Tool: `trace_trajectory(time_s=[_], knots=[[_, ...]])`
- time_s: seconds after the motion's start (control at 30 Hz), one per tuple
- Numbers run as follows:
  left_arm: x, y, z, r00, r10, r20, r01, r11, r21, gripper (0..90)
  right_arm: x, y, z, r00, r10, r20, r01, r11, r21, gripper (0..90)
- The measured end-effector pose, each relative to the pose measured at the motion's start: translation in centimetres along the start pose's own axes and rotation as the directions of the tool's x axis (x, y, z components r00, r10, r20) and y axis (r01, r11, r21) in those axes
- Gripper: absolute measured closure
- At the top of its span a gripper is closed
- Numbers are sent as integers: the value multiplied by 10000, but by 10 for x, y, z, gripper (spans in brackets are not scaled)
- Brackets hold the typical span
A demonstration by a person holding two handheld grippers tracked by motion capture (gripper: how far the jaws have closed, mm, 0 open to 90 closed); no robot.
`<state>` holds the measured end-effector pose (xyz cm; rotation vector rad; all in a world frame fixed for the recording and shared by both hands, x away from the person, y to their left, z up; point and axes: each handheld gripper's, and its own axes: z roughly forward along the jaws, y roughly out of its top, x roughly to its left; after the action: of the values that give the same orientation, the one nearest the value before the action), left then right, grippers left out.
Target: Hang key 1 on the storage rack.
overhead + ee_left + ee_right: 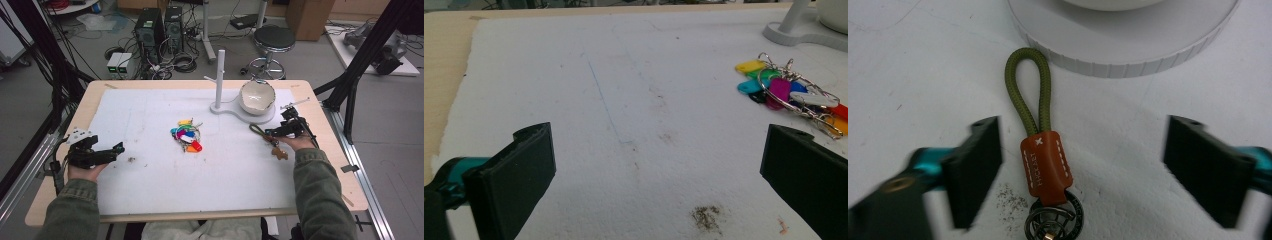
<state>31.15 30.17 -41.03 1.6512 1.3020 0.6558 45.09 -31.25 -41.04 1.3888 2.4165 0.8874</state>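
A keychain with an olive cord loop and a brown leather tab lies on the white mat; it appears in the high view as the keychain. My right gripper hovers over it, open, its jaws either side of the leather tab without touching it; from above, the right gripper sits at the mat's right. A bunch of coloured key tags on metal rings lies mid-mat, seen as the key bunch at the upper right of the left gripper view. My left gripper is open over bare mat; from above, the left gripper is at the left edge.
A white stand with an upright peg post and a round base holding a white bowl sits at the back of the mat. A brown key fob lies by the right hand. A dirt speck marks the mat.
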Motion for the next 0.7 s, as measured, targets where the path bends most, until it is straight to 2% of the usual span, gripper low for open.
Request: trace_trajectory(time_s=[0.1,0.27,0.5,0.57,0.6,0.67,0.7], knots=[[0,0,0,10000,23,44,-23,10000,60,17,0,-1,2,9998,-6,-210,10,9998,182,275],[0,0,1,10000,-9,80,9,10000,92,18,2,-1,6,9994,-73,-326,87,9991,407,297],[0,0,2,9999,10,112,-11,9999,160,17,4,-2,13,9999,-85,-132,95,9967,812,321],[0,0,2,9999,19,117,-21,9999,161,18,4,-2,15,10000,40,41,-44,9950,1001,365],[0,0,2,9999,2,128,-4,9999,169,18,5,-2,14,9999,53,94,-62,9949,1009,415],[0,-1,3,9999,-31,140,29,9999,165,18,6,-2,13,10000,-6,2,6,9954,954,578],[0,0,3,9999,-27,132,25,9998,187,18,6,-2,13,10000,-6,2,6,9954,954,578]])
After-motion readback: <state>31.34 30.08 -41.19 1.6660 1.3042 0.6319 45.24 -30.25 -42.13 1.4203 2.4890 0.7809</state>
